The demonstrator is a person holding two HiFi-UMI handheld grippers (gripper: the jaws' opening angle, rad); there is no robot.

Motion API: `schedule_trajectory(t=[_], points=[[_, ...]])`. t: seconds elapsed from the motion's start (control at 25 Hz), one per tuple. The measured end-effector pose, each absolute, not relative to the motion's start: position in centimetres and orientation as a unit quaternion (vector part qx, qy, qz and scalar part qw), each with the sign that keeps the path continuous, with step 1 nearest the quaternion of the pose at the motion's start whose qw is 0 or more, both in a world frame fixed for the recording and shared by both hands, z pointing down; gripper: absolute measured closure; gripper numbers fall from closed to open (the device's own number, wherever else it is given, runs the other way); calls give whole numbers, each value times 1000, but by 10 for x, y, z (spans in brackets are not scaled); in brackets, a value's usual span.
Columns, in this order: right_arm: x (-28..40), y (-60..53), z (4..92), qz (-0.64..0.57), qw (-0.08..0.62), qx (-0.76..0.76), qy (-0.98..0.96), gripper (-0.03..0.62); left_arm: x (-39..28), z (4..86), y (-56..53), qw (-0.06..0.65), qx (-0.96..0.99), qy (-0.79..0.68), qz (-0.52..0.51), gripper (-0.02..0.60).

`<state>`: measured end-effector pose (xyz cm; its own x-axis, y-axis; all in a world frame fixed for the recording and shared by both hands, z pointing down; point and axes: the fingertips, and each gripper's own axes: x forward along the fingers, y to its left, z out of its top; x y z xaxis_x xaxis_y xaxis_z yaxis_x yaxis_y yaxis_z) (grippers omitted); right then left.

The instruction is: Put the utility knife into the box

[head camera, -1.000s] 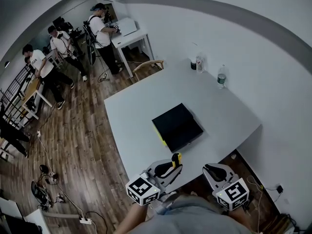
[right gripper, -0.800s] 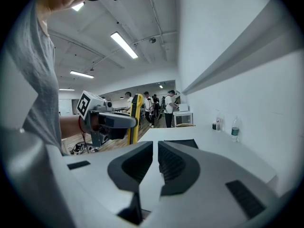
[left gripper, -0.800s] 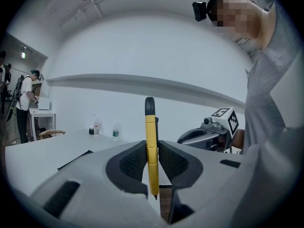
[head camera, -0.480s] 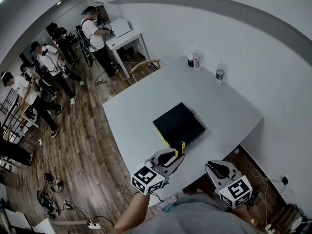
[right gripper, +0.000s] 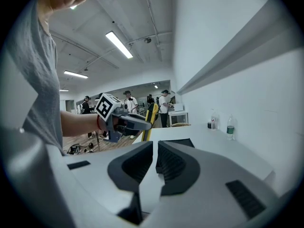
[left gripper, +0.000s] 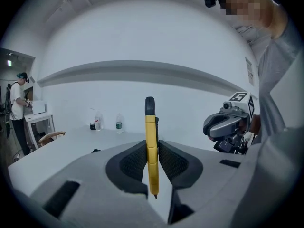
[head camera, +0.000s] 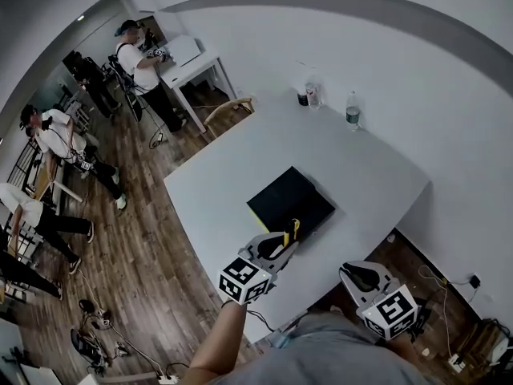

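Yellow-bodied, black-tipped plastic utility knife (left gripper: 151,146). Flat black box (head camera: 290,203), yellow along one edge. Plain white table (head camera: 216,191), brown wood-plank floor (head camera: 136,255).

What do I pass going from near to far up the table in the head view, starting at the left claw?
Left claw, shut on the utility knife → black box → lone water bottle → small bottle and dark cup at the far edge.

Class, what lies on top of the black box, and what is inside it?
The black box has a bare flat top; the utility knife, clamped in the left claw, shows at its near edge. Its inside is covered.
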<state>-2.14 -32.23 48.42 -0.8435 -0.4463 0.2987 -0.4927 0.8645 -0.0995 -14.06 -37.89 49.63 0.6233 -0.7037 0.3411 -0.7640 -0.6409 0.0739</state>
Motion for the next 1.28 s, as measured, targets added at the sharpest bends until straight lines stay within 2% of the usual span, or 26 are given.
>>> schedule_trajectory(t=[1.28], points=[[-19,-345,488,96,137,285,-944,553,-159,594,-464,162,880,-354,272,497]])
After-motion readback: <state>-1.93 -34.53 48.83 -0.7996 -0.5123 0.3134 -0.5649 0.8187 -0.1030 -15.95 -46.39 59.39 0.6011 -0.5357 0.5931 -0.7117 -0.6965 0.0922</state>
